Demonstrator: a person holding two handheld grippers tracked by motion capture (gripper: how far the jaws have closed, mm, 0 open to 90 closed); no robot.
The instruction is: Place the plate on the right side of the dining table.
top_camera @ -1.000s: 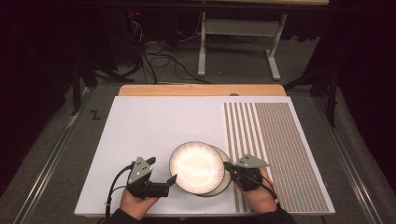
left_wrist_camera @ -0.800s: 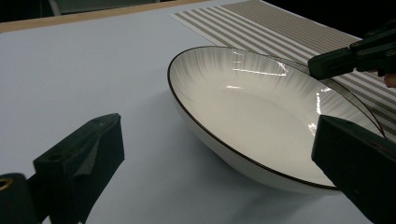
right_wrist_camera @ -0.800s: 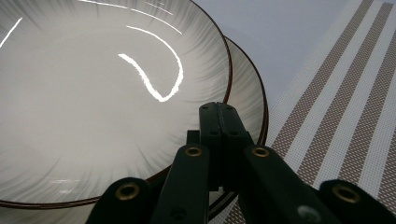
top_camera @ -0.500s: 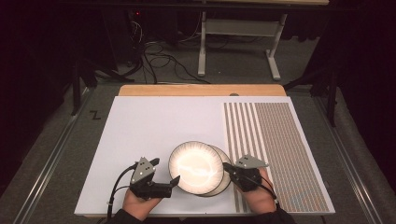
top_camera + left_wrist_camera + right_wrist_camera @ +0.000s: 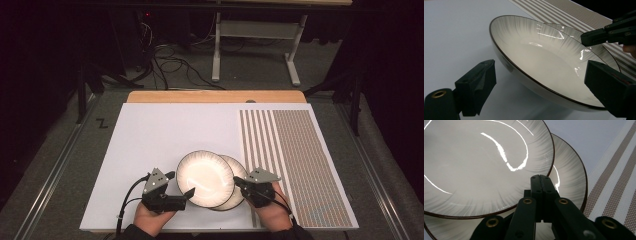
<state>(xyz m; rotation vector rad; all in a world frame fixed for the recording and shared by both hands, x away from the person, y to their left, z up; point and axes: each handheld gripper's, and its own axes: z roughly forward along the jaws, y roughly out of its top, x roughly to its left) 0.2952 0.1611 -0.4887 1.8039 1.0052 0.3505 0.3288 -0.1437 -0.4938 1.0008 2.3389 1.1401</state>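
The upper plate (image 5: 204,177) lies on the lower plate (image 5: 237,172), offset leftward. Both sit on the table (image 5: 150,140), left of the striped mat (image 5: 295,155)

**Around the white table**

A striped mat (image 5: 295,160) covers the white table's (image 5: 160,140) right side. Beyond the wooden far edge (image 5: 215,96), dark cables (image 5: 170,62) sprawl on grey floor beside what looks like a metal stand (image 5: 255,35).

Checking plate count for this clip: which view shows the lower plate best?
The high view: the lower plate peeks out to the right from under the upper plate, both outlines readable. The right gripper view shows its right rim beyond the shut jaws. The left gripper view shows just a sliver of its rim behind the upper plate.
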